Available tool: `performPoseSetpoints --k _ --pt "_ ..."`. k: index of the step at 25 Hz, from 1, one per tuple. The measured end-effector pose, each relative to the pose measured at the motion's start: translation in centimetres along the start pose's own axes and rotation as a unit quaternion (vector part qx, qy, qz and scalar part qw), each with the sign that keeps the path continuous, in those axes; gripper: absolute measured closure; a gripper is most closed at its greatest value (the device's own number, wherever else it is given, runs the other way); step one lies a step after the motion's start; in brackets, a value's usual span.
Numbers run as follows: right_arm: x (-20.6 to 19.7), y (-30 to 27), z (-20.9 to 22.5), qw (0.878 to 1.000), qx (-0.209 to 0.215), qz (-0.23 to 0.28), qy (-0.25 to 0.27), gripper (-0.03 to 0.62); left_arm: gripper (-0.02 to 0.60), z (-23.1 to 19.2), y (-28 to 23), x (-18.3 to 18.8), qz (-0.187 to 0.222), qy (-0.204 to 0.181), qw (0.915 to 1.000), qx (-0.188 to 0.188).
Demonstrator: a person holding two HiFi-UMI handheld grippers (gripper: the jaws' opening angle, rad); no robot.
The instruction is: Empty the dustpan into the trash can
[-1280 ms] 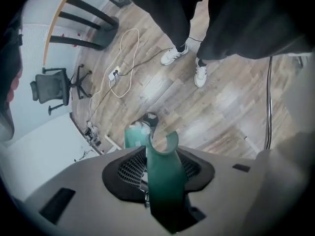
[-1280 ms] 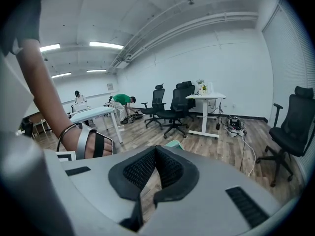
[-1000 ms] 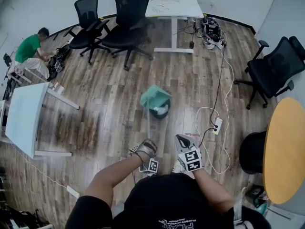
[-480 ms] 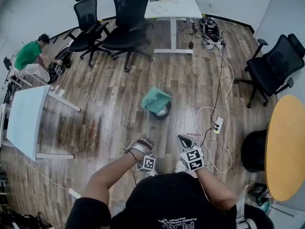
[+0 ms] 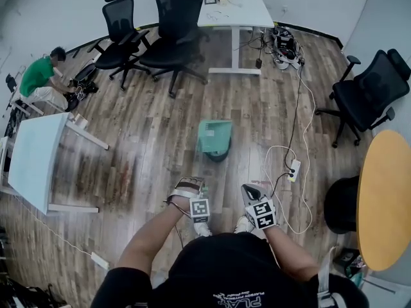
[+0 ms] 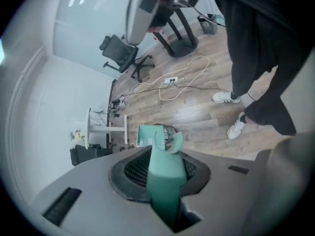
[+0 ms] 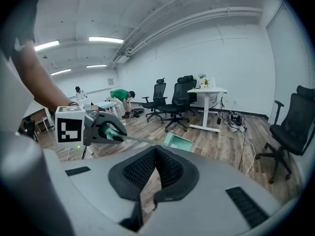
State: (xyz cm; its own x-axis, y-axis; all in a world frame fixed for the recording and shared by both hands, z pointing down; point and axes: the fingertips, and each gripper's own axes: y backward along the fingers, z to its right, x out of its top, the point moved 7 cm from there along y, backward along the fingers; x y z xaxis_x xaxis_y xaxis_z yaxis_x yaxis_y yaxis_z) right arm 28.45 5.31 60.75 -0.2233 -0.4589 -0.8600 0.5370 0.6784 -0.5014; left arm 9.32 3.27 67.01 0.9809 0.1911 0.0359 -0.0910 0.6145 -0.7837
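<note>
The green dustpan [image 5: 214,135] hangs over the black trash can [image 5: 218,153] on the wood floor, its thin long handle running back to my left gripper [image 5: 190,186]. In the left gripper view the green handle grip [image 6: 165,186] sits clamped between the jaws, which have just been closing on it. The pan [image 6: 146,135] shows beyond, in front of the can [image 6: 170,132]. My right gripper [image 5: 249,190] hovers beside the left one, its tips together and nothing between them. From the right gripper view I see the left gripper [image 7: 106,131] and the dustpan [image 7: 178,141].
A white power strip [image 5: 293,168] with looping cables lies right of the can. Black office chairs [image 5: 173,24] and a white desk [image 5: 234,8] stand behind. A white table [image 5: 35,159] is at the left and a round yellow table [image 5: 385,197] at the right. A person in green [image 5: 38,76] crouches far left.
My left gripper has risen and rolled, and the dustpan has swung from a tilted pose to squarely over the trash can. The right gripper has stayed put.
</note>
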Motion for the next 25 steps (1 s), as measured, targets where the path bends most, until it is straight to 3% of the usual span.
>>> performPoseSetpoints --k 4,7,12,17,19,21,23,25 --pt "-0.1 0.0 -0.7 1.0 0.003 0.0 0.005 0.576 0.483 -1.4 0.2 -1.1 -0.005 0.083 0.9965 0.008" --pt "-0.1 0.0 -1.0 1.0 0.004 0.001 0.009 0.576 0.484 -2.5 0.5 -2.2 -0.004 0.161 0.9866 0.024" --pt "0.2 -0.3 -1.3 1.0 0.008 0.0 0.013 0.576 0.485 -4.2 1.2 -4.4 -0.002 0.288 0.9565 0.045" --pt "0.3 -0.6 -1.7 1.0 0.014 -0.006 0.024 0.576 0.485 -4.7 1.6 -6.1 -0.007 0.366 0.9284 0.064" --pt "0.5 -0.9 -2.0 1.0 0.016 0.0 0.024 0.576 0.485 -4.7 1.7 -7.0 -0.008 0.402 0.9127 0.071" --pt "0.7 -1.1 -2.3 0.999 0.019 0.001 0.026 0.576 0.485 -4.6 1.9 -8.2 -0.01 0.446 0.8914 0.08" --pt "0.8 -1.2 -2.5 0.999 0.02 0.0 0.03 0.576 0.485 -4.6 2.2 -9.6 -0.013 0.5 0.8616 0.088" --pt "0.9 -1.3 -2.6 0.999 0.023 0.0 0.034 0.576 0.485 -4.6 2.4 -11.0 -0.015 0.562 0.8214 0.096"
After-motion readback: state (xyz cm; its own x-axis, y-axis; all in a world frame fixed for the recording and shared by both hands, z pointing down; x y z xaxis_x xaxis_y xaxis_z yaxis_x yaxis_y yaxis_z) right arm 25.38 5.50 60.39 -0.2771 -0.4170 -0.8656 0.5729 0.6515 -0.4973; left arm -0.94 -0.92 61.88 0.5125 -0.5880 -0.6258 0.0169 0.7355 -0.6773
